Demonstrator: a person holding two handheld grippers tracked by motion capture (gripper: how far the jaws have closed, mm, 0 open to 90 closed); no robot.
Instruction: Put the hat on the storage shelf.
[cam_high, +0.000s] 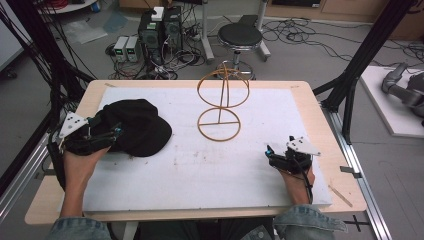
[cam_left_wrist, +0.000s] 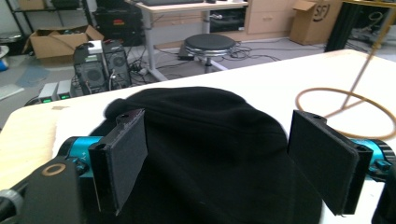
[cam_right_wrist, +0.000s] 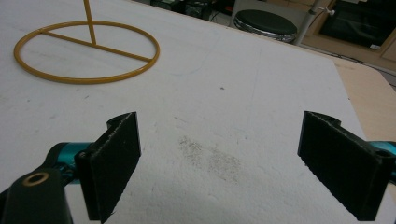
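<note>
Barely begun, by the look of it. Black hat (cam_high: 134, 126) lying slumped on the white mat (cam_high: 200, 165), left of middle in the high view, well apart from the yellow wire stand (cam_high: 221, 102) at upper centre. Nothing hung on that stand, its round base (cam_right_wrist: 86, 51) bare in the upper left of the right gripper view.

Left gripper (cam_high: 116, 134) up against the hat's near-left edge, jaws spread wide to either side of the dark crown (cam_left_wrist: 210, 140), not yet closed on the fabric; whether the pads touch it, hard to tell. Right gripper (cam_high: 270, 152) idle at lower right, jaws wide apart over bare mat, holding nothing.

Likely left to do: pinch the hat, lift, carry rightward, settle over the stand's upper hoops.
</note>
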